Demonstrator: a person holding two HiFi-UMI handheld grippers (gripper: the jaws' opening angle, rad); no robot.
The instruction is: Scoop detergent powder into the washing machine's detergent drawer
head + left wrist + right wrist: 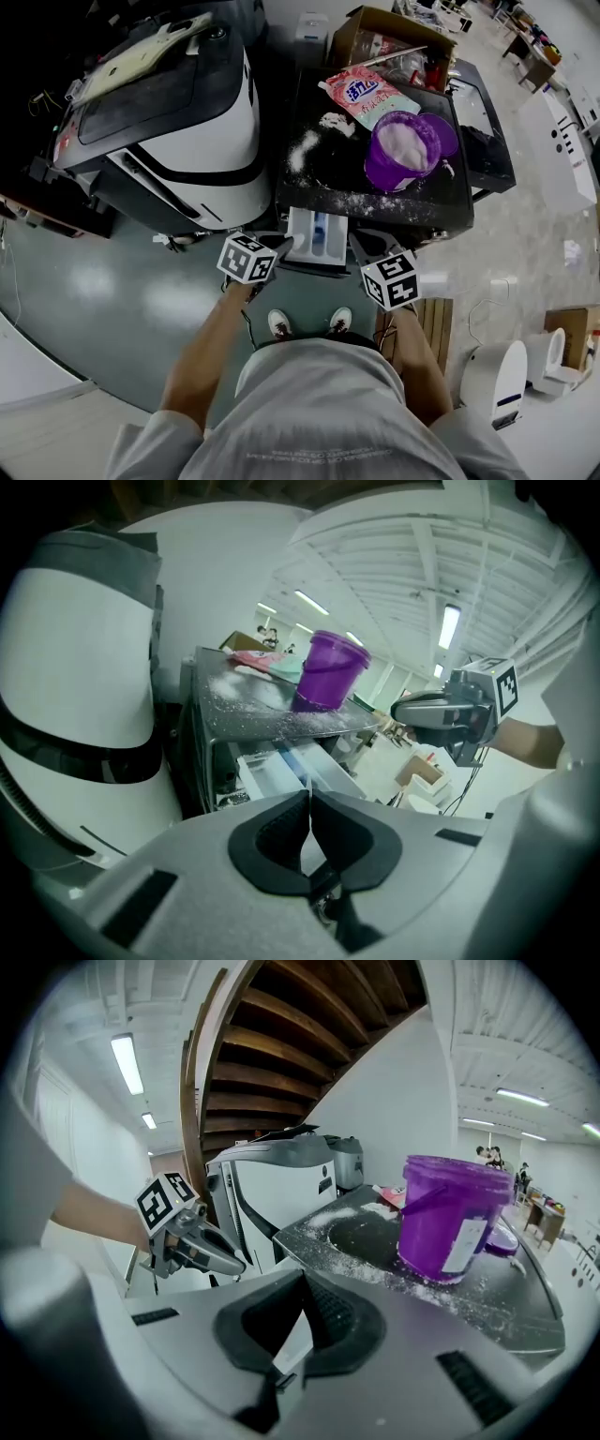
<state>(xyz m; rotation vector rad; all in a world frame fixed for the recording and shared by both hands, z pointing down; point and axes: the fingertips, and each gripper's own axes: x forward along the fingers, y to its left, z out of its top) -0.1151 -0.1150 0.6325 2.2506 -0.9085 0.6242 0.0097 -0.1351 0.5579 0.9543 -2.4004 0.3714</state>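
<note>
At the front edge of the washing machine [323, 192], the detergent drawer [314, 234] is pulled out, sitting about dead centre in the head view. Its compartments are visible, but I can't tell if there's powder in them.

Left gripper [281, 246] is at the drawer's 9 o'clock, tip just beside the drawer's left wall. In its own view the pads are pressed together with nothing between them. Whether the tip touches the drawer I can't tell.

Right gripper [361, 244] is at the drawer's 3 o'clock, near the right wall. Its jaw tips are closed on each other too, and empty.

Purple bucket [405, 150] stands upright on the machine top at the drawer's 1 o'clock, open and holding white detergent powder. Purple lid [442, 131] lies at the bucket's 2 o'clock, touching or partly under it. Pink detergent bag [366, 94] lies flat at the bucket's 11 o'clock.

Spilled powder [303, 150] streaks the top at the bucket's 9 o'clock, with a finer scatter along the front edge above the drawer.

A white and black appliance [187, 122] stands just beside the washer at its 9 o'clock. Person's white shoes [279, 323] are at the drawer's 6 o'clock.
</note>
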